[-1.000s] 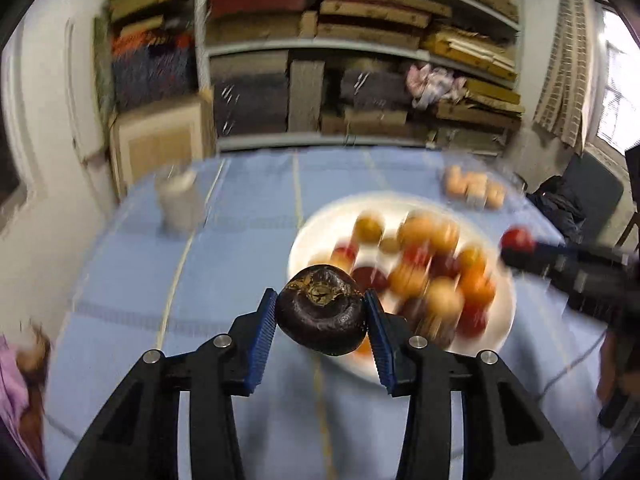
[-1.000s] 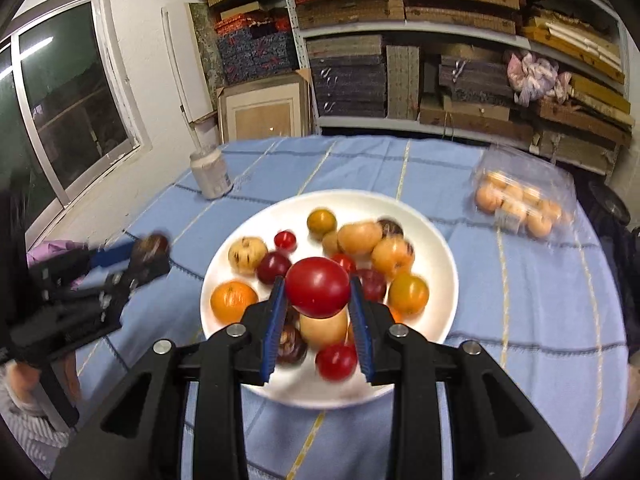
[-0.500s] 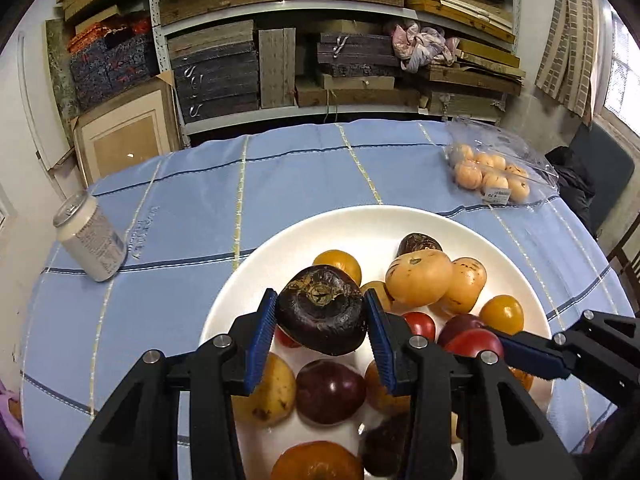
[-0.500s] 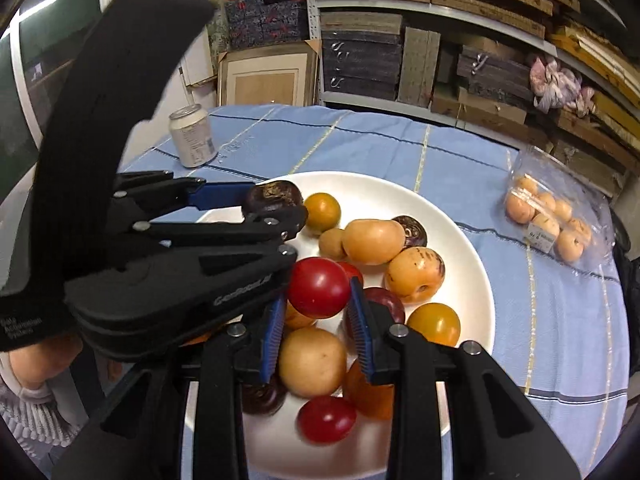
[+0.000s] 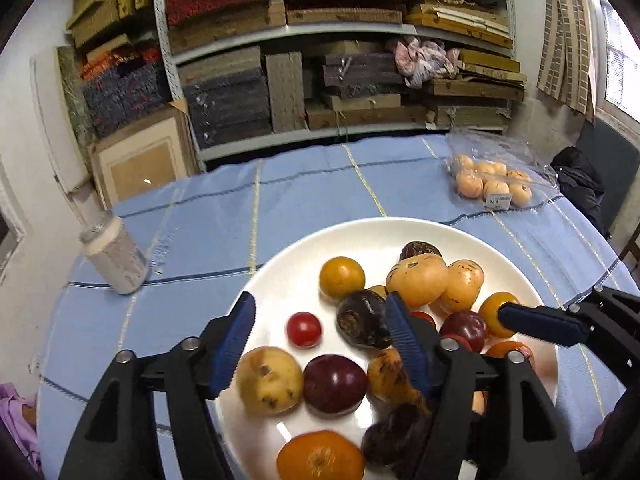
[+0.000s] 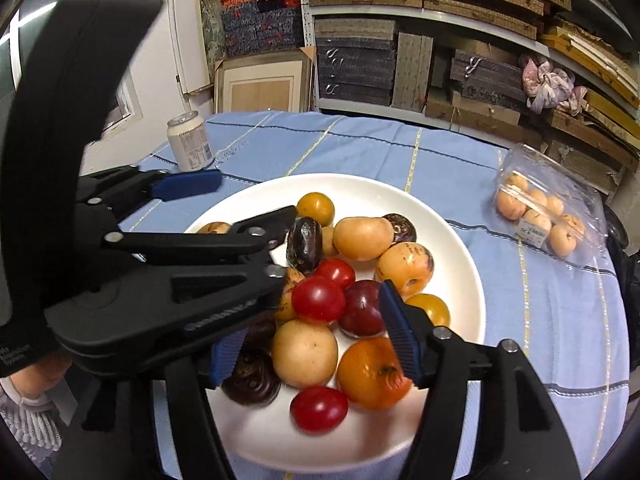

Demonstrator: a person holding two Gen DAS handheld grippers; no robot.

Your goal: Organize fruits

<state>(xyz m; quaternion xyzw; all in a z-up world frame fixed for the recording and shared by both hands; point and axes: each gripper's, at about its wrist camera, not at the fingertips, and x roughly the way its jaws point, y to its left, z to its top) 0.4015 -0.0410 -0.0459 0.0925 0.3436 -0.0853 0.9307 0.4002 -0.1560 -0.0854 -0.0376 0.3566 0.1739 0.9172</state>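
We judge the step in hand to be the release: both fruits are being let go onto the white plate [image 5: 280,264], which sits on the table [image 5: 304,192] under a blue cloth and already carries most of the fruit. On the left gripper [image 5: 320,340] the jaws are opening; the dark mangosteen [image 5: 362,322] lies between them close to the right-hand pad, no longer squeezed, and seems to rest among the fruit, though its blurred outline leaves us unsure whether it has fully settled. On the right gripper [image 6: 312,344] the jaws are likewise opening, and the red tomato [image 6: 318,298] sits free between them on top of the heap, its left pad partly hidden behind the other tool.

Next, we think, each gripper should back straight out without nudging the pile, then turn to whatever fruit remains off the plate; the clear pack of pale orange fruits [image 6: 540,216] stands well apart on the cloth.

The mangosteen is purple-black, matte and rough-skinned. The tomato is small, round and glossy, likely to roll.
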